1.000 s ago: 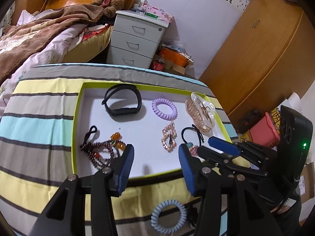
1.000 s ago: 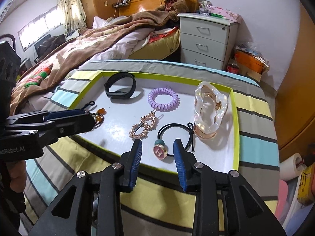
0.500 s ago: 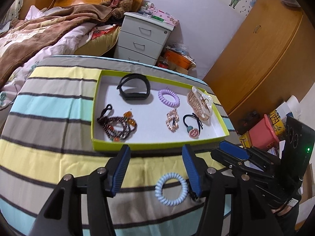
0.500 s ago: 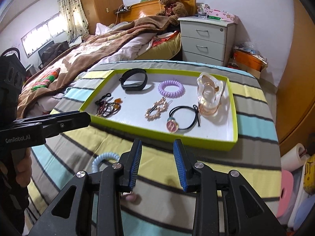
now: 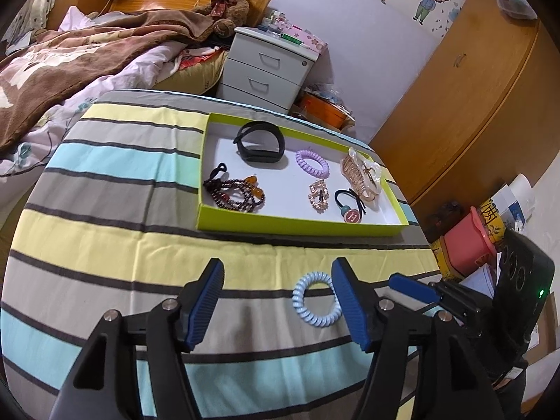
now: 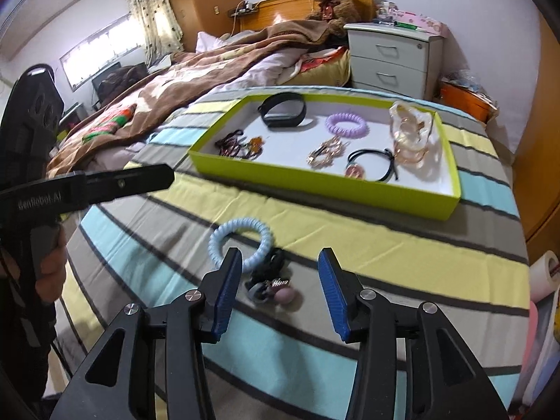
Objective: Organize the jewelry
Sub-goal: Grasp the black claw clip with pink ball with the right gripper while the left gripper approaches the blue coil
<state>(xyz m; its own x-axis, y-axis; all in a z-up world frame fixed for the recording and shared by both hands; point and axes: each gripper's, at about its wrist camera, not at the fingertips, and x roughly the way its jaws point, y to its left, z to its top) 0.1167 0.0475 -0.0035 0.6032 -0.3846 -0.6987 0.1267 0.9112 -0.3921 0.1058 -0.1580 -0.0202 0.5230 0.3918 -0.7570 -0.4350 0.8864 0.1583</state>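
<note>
A lime-green tray (image 5: 301, 225) (image 6: 315, 183) on the striped cloth holds a black band (image 5: 260, 143), a purple coil tie (image 5: 312, 162), a bead bracelet (image 5: 238, 194), a gold clip (image 5: 318, 196), a claw clip (image 5: 362, 175) and a black hair tie with a pink charm (image 5: 350, 210). A light-blue coil tie (image 5: 316, 301) (image 6: 241, 245) lies on the cloth outside the tray. A dark hair tie with a pink bead (image 6: 271, 285) lies beside it. My left gripper (image 5: 276, 304) is open, the blue coil by its right finger. My right gripper (image 6: 278, 290) is open over the dark hair tie.
The cloth-covered table (image 5: 105, 210) stands beside a bed with a brown blanket (image 5: 70, 56). A grey nightstand (image 5: 269, 66) is behind the table, a wooden wardrobe (image 5: 472, 105) to the right. Pink and yellow containers (image 5: 469, 245) sit by the table's right edge.
Both grippers have pulled back from the tray toward the table's near side. The right gripper's jaws have opened wider, and the blue coil tie and dark hair tie now lie between them.
</note>
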